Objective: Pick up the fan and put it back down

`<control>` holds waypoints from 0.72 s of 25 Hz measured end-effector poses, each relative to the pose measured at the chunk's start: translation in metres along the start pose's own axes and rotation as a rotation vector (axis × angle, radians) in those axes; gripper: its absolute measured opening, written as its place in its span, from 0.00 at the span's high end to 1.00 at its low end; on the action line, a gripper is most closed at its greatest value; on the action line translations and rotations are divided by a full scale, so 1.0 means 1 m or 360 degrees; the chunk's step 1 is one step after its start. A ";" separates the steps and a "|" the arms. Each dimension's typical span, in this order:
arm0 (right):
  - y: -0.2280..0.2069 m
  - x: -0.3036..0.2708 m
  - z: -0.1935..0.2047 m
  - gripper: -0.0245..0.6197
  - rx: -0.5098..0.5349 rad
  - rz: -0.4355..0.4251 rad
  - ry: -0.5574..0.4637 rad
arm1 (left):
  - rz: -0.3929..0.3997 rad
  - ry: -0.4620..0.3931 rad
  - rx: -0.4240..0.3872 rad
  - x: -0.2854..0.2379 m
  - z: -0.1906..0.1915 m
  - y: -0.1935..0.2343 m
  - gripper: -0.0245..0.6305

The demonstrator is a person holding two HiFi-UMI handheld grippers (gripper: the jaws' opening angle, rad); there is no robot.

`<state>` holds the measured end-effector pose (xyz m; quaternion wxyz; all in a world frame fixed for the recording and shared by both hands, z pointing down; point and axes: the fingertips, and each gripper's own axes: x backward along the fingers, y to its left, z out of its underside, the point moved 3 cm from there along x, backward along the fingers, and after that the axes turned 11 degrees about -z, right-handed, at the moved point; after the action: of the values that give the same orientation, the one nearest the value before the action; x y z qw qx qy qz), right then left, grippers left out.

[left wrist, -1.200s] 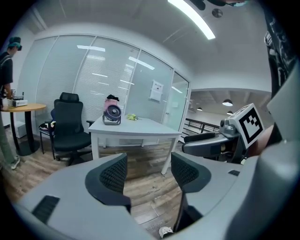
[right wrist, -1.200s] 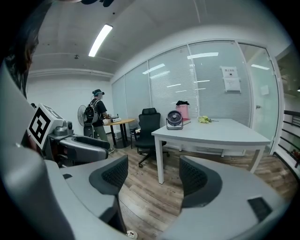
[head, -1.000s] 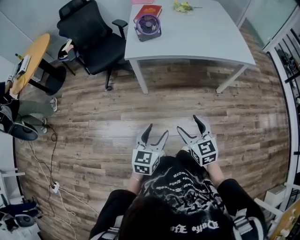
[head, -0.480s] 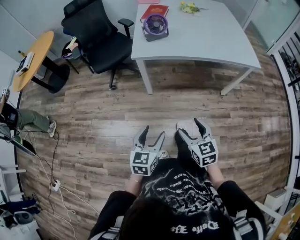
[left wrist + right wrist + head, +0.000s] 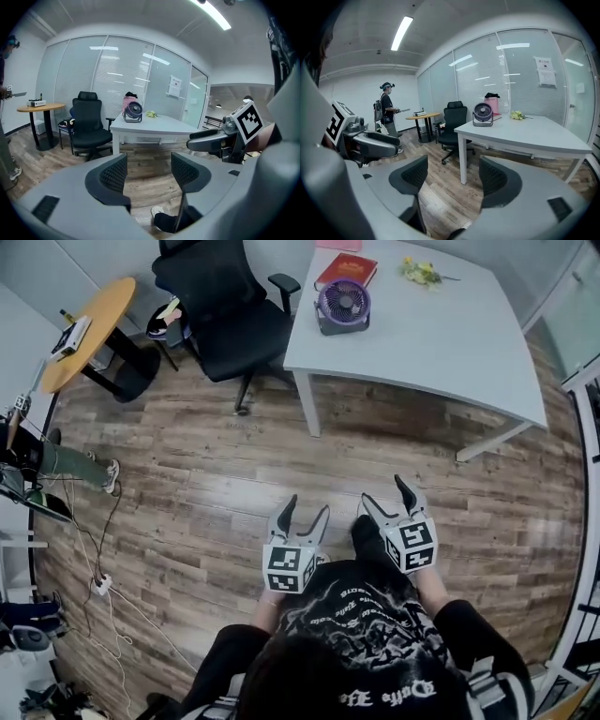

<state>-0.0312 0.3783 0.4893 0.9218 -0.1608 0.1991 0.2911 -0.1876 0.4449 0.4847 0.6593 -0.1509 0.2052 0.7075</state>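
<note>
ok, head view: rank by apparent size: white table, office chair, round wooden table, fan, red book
1. white table
2. black office chair
3. round wooden table
4. purple fan and red book: about alike, so unranked

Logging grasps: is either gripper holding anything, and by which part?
Nothing is held. The left gripper and right gripper are open and empty; the fan sits on the table, far off.

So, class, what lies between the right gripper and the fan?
In the head view, only wooden floor, then the near edge of the white table, lies between the right gripper and the fan.
</note>
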 end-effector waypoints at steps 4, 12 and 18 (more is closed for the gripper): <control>-0.049 -0.022 -0.025 0.44 0.0051 -0.0087 0.0010 | -0.0096 0.0016 0.0031 -0.041 -0.023 -0.009 0.51; -0.132 -0.052 -0.067 0.46 0.0157 -0.0207 0.0016 | -0.0254 0.0023 0.0052 -0.111 -0.062 -0.032 0.51; -0.177 -0.059 -0.076 0.46 0.0250 -0.0241 0.0045 | -0.0369 0.0076 0.0010 -0.161 -0.074 -0.055 0.51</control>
<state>0.0101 0.1818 0.4821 0.9480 -0.1067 0.2217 0.2019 -0.1237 0.2706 0.4929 0.7321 -0.1883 0.2043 0.6219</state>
